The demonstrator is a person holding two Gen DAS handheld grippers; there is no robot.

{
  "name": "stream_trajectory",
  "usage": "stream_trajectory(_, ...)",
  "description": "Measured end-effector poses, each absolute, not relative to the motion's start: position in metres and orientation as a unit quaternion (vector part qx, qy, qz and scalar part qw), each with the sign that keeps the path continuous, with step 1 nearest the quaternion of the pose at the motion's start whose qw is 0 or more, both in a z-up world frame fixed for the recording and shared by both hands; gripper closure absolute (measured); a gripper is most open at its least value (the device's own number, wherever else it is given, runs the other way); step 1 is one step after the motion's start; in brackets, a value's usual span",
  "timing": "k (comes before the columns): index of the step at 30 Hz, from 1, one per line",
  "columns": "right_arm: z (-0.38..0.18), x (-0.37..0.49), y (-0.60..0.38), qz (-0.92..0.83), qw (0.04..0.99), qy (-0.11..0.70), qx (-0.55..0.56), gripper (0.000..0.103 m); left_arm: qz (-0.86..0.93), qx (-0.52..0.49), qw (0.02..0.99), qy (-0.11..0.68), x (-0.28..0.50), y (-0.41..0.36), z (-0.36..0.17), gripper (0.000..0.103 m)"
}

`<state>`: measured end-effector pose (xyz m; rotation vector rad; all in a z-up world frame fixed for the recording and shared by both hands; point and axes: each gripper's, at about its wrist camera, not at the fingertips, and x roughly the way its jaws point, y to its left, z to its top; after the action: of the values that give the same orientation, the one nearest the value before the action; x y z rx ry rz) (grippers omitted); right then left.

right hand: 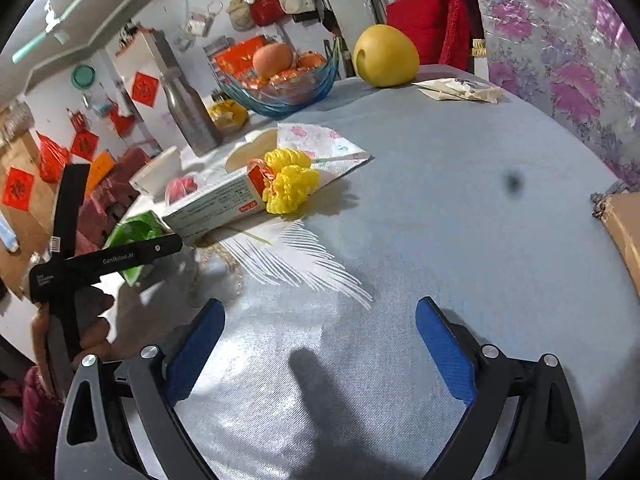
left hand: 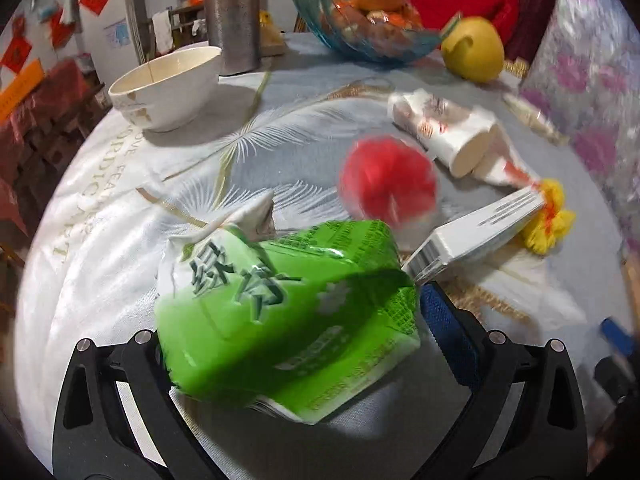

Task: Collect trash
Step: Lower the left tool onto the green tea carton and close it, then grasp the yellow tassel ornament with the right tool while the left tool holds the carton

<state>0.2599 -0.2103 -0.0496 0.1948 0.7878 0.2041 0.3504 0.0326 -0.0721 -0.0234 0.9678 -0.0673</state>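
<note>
My left gripper [left hand: 292, 332] is shut on a green tissue packet [left hand: 288, 304] and holds it over the table; the packet also shows in the right wrist view [right hand: 136, 236]. Beyond it lie a red wad in clear wrap [left hand: 386, 180], a white carton box [left hand: 476, 232], a yellow knitted flower [left hand: 552, 216] and a crumpled white wrapper [left hand: 444, 128]. In the right wrist view the box [right hand: 216, 204], the flower [right hand: 290, 184] and a floral napkin [right hand: 324, 144] lie at the middle left. My right gripper [right hand: 320, 344] is open and empty over bare tablecloth.
A white bowl [left hand: 168, 88], a metal bottle [left hand: 234, 16], a blue glass fruit bowl [left hand: 360, 32] and a yellow pomelo [left hand: 474, 48] stand at the back of the table. A cardboard box edge [right hand: 624, 224] is at the right. A paper packet [right hand: 460, 90] lies near the pomelo.
</note>
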Motion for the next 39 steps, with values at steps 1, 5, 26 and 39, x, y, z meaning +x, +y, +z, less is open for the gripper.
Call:
stream_trajectory(1, -0.049, 0.262, -0.207, 0.098, 0.912, 0.388, 0.088, 0.009, -0.026, 0.006, 0.883, 0.469, 0.351, 0.028, -0.074, 0.006)
stream_trajectory(5, -0.036, 0.275, -0.195, 0.108, 0.917, 0.374, 0.085, 0.009, -0.027, 0.007, 0.882, 0.47, 0.352, 0.03, -0.074, 0.007)
stream_trajectory(26, -0.011, 0.365, -0.119, 0.124, 0.929, 0.347, 0.043, 0.018, -0.028, 0.005, 0.881, 0.472, 0.355, 0.033, -0.074, 0.007)
stream_trajectory(39, -0.034, 0.378, -0.194, 0.082, 0.92, 0.358, 0.139, 0.032, -0.028, 0.006, 0.881, 0.472, 0.356, 0.033, -0.074, 0.007)
